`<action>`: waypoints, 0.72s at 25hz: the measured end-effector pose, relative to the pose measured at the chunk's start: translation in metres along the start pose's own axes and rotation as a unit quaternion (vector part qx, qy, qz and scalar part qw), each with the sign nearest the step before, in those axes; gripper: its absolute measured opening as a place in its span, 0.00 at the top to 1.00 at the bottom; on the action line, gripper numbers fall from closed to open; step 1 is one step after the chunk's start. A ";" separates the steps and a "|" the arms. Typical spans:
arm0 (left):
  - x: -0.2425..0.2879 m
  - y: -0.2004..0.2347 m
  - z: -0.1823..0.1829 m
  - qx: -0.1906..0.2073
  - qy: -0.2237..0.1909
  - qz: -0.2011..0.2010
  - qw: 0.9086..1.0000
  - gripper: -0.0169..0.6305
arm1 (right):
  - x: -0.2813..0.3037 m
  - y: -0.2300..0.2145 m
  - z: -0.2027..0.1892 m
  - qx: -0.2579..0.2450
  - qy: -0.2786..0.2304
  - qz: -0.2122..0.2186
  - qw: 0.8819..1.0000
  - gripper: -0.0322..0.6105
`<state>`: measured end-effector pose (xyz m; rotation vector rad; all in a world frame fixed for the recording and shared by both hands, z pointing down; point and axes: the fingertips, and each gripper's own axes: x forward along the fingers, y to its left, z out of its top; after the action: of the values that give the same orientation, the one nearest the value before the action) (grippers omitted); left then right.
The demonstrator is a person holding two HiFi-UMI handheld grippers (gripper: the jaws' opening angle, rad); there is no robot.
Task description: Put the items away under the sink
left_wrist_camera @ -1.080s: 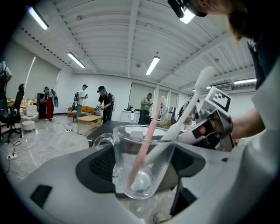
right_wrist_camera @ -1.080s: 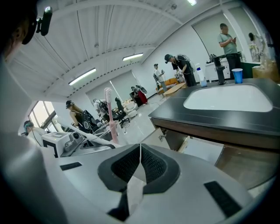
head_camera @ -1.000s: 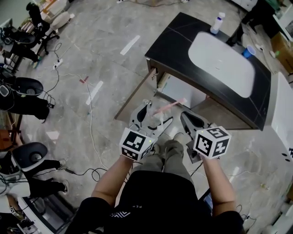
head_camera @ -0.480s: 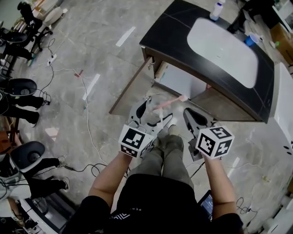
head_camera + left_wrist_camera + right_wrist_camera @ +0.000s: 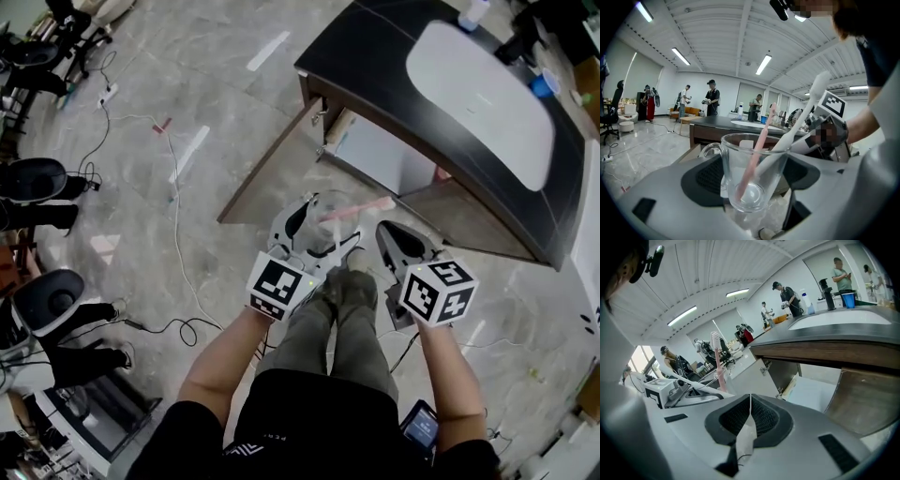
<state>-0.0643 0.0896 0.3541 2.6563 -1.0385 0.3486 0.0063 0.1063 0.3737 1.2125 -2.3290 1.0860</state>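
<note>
Fingers (image 5: pixel 707 180) of left gripper (image 5: pixel 328 223) clamped on glass cup (image 5: pixel 751 174) with pink toothbrush (image 5: pixel 758 147), right gripper (image 5: pixel 750 414) fingers (image 5: pixel 731 422) together, cabinet door (image 5: pixel 272 169) open

There is one glass cup (image 5: pixel 733 164), one pink toothbrush (image 5: pixel 759 143), one white toothbrush (image 5: pixel 806 110) and one sink cabinet (image 5: pixel 375 66).

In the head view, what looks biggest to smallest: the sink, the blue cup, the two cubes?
1. Sink
2. Left cube and right cube: they look alike, and being near the camera enlarges them.
3. Blue cup
</note>
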 end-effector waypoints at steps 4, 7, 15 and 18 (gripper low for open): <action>0.009 0.009 -0.018 -0.006 0.005 0.004 1.000 0.38 | 0.014 -0.013 -0.011 0.008 0.008 0.000 1.000 0.89; 0.015 0.017 -0.031 -0.013 0.006 0.009 1.000 0.38 | 0.025 -0.022 -0.018 0.009 0.011 -0.003 1.000 0.89; 0.032 0.028 -0.067 -0.020 0.012 0.008 1.000 0.38 | 0.052 -0.049 -0.038 0.014 0.022 -0.007 1.000 0.89; 0.037 0.030 -0.082 -0.019 0.015 0.005 1.000 0.38 | 0.065 -0.058 -0.048 0.019 0.026 -0.007 0.999 0.89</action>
<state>-0.0685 0.0725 0.4469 2.6050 -1.0402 0.3665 0.0097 0.0834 0.4702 1.1971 -2.2695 1.1470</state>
